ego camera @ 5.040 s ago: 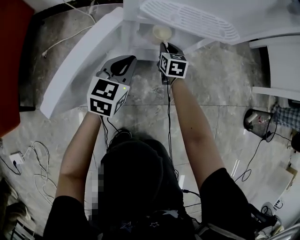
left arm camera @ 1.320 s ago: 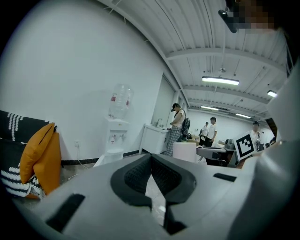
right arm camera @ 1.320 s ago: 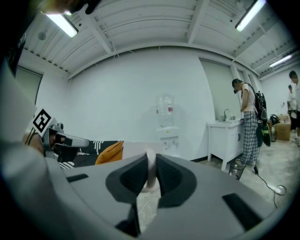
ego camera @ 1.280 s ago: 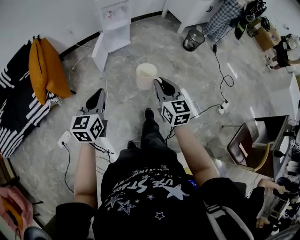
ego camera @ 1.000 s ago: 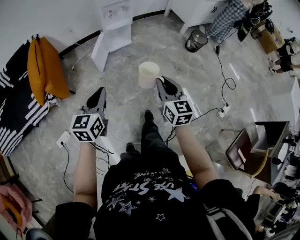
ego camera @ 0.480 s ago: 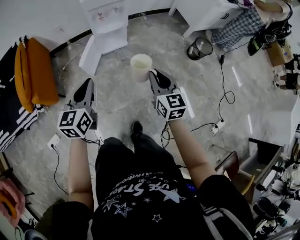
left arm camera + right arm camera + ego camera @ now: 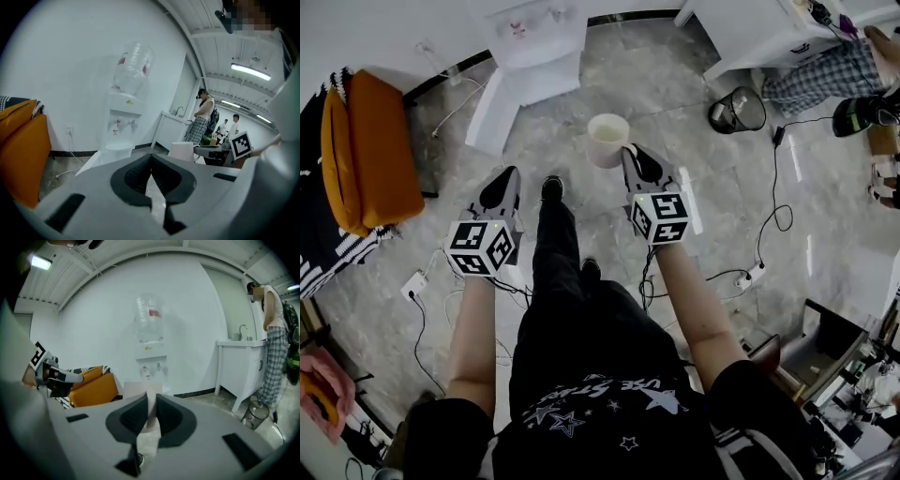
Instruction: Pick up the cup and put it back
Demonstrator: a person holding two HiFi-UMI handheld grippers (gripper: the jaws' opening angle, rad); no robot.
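Clearly the pickup is done: the right claw pinches the paper cup by its wall, just beyond its tip. The left claw is clenched and empty. Putting the cup back remains.

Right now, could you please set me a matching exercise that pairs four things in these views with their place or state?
Things:
1. cup
2. left tool
3. wastebasket
4. orange seat

Places or states:
A. shut, with nothing in it
B. at the head view's left edge
C. its wall pinched in the right tool
D. standing at the head view's upper right

Pairs: 1-C, 2-A, 3-D, 4-B
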